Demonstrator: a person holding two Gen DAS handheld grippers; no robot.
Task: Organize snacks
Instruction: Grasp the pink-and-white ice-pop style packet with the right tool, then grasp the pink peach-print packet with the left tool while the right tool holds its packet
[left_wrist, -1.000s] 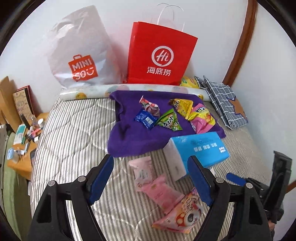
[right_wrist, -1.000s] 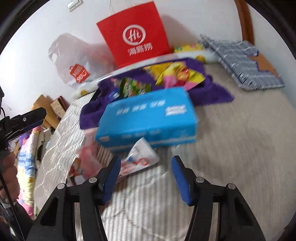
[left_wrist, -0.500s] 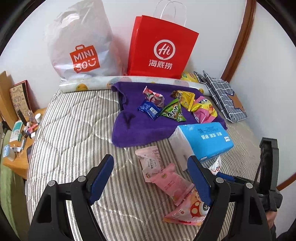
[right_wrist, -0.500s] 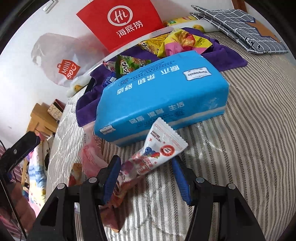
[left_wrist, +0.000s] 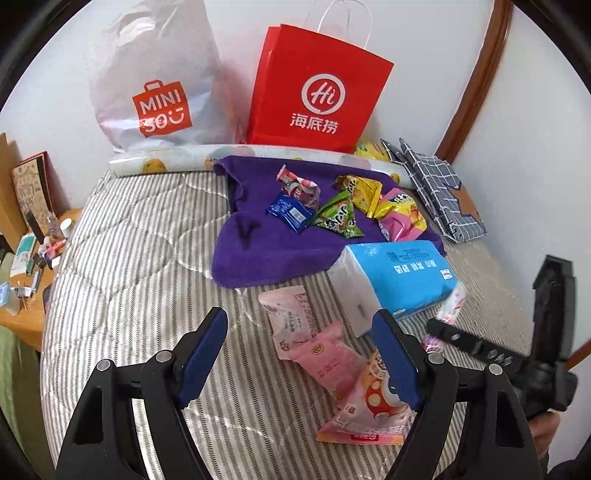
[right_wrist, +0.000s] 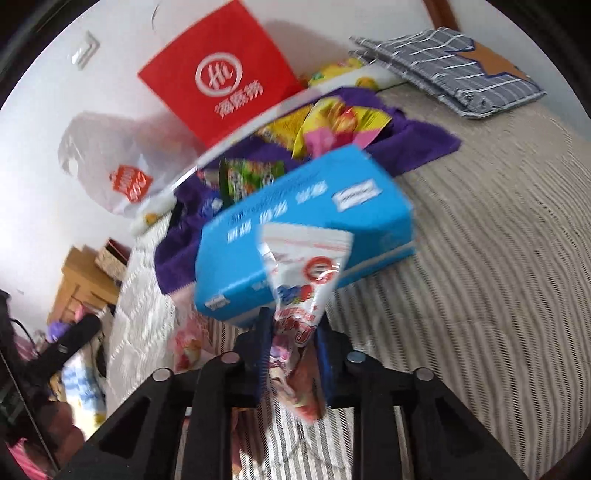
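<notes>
The left gripper (left_wrist: 301, 354) is hovering low over the striped bed (left_wrist: 129, 266) with its blue pads spread wide apart and nothing between them. Just ahead of it and slightly to its right, three pink snack packets are lying loose on the bed: a pale pink packet (left_wrist: 291, 317) nearest the purple towel, a pink packet (left_wrist: 328, 365) overlapping its near end, and a mushroom-print packet (left_wrist: 369, 410) lying right beside the gripper's right finger. Farther ahead, the purple towel (left_wrist: 258, 236) is carrying a cluster of snacks, among them a blue packet (left_wrist: 290, 212), a green packet (left_wrist: 336, 218) and a yellow-and-pink bag (left_wrist: 400, 216). A blue tissue pack (left_wrist: 402, 273) is sitting at the towel's near right corner. To the right, the right gripper (right_wrist: 291, 350) is clamping a white-and-red snack packet (right_wrist: 306, 273) by its lower half, so the packet's flared top is sticking up and forward in front of the tissue pack (right_wrist: 306, 221); the view there is blurred. Against the wall behind, a white shopping bag (left_wrist: 155, 81) and a red paper bag (left_wrist: 317, 88) are standing side by side.
</notes>
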